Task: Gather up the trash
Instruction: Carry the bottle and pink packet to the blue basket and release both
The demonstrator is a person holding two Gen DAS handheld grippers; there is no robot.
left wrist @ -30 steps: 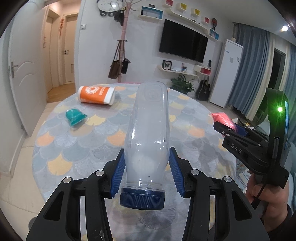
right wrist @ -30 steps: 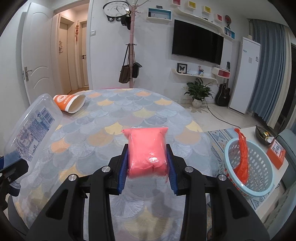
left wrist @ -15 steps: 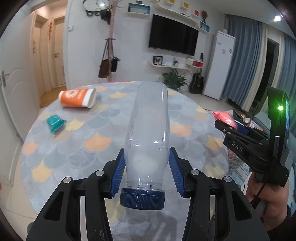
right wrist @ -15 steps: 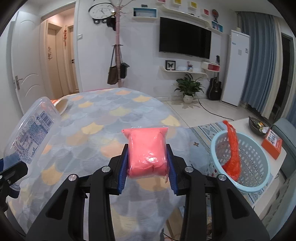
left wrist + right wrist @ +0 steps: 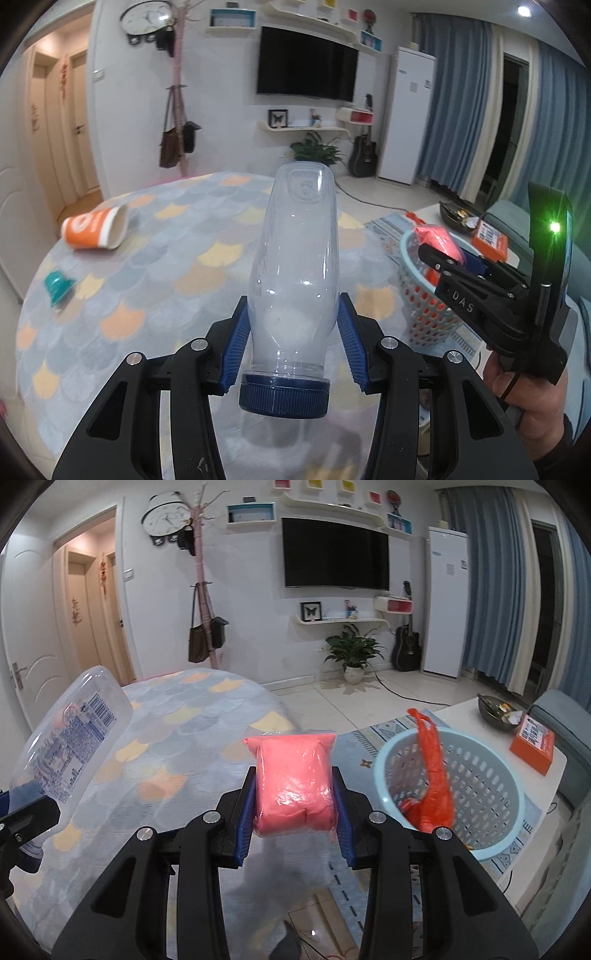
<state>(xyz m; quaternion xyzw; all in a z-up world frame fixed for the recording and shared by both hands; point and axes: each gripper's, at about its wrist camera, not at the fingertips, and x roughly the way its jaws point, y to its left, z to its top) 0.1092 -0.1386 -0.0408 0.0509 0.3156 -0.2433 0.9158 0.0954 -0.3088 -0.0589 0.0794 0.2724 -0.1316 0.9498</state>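
Observation:
My left gripper [image 5: 291,325] is shut on a clear plastic bottle [image 5: 295,258] with a dark blue cap, cap end toward the camera, held above the round table [image 5: 155,288]. My right gripper [image 5: 294,797] is shut on a pink plastic packet [image 5: 293,779], held past the table's right edge. A pale blue perforated basket [image 5: 491,775] stands low to the right with an orange-red plastic bag [image 5: 434,775] in it. In the left wrist view the right gripper [image 5: 443,254] and packet [image 5: 437,240] hang in front of the basket [image 5: 417,299]. The bottle [image 5: 70,746] shows at the right wrist view's left.
An orange paper cup [image 5: 96,230] lies on its side at the table's far left, with a small teal cup [image 5: 58,286] nearer. A low white table [image 5: 550,771] behind the basket carries an orange box [image 5: 532,744] and a dark bowl [image 5: 496,707]. A patterned rug [image 5: 354,746] covers the floor.
Both grippers have swung to the right with their loads. The basket has come nearer and larger in the right wrist view and has entered the left wrist view; the cups have slid left.

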